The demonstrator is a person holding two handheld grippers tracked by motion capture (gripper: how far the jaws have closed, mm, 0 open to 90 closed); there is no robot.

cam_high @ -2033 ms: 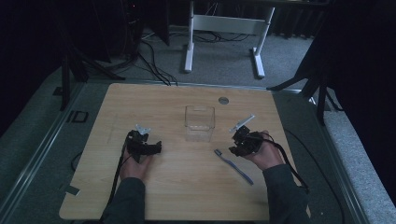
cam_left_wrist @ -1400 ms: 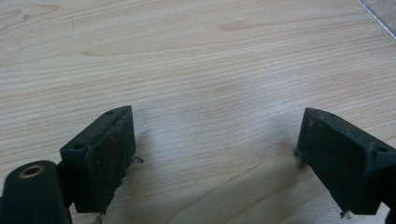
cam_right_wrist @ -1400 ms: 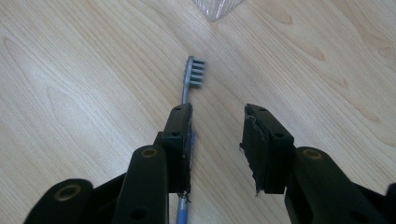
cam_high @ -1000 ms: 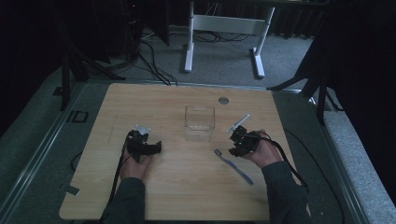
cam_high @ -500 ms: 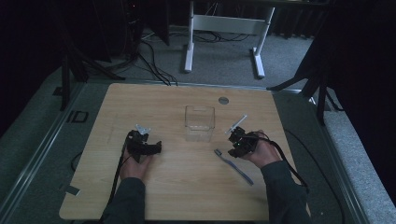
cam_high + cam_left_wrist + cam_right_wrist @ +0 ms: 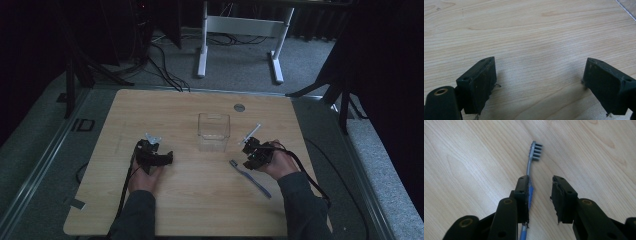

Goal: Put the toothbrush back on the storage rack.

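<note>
The blue toothbrush (image 6: 531, 165) lies flat on the wooden counter (image 6: 200, 205), in front of and to the right of the clear plastic box (image 6: 213, 131). The right tool (image 6: 540, 192) straddles its handle, its jaws having just been closing; one pad touches the handle, the other stands off. The left tool (image 6: 539, 82), left of the box, is spread wide over bare wood.

Blue toothbrush (image 6: 532, 161) flat on table, bristles sideways.

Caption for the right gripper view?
Right gripper, closing, straddles a blue toothbrush lying on the wooden table.
</note>
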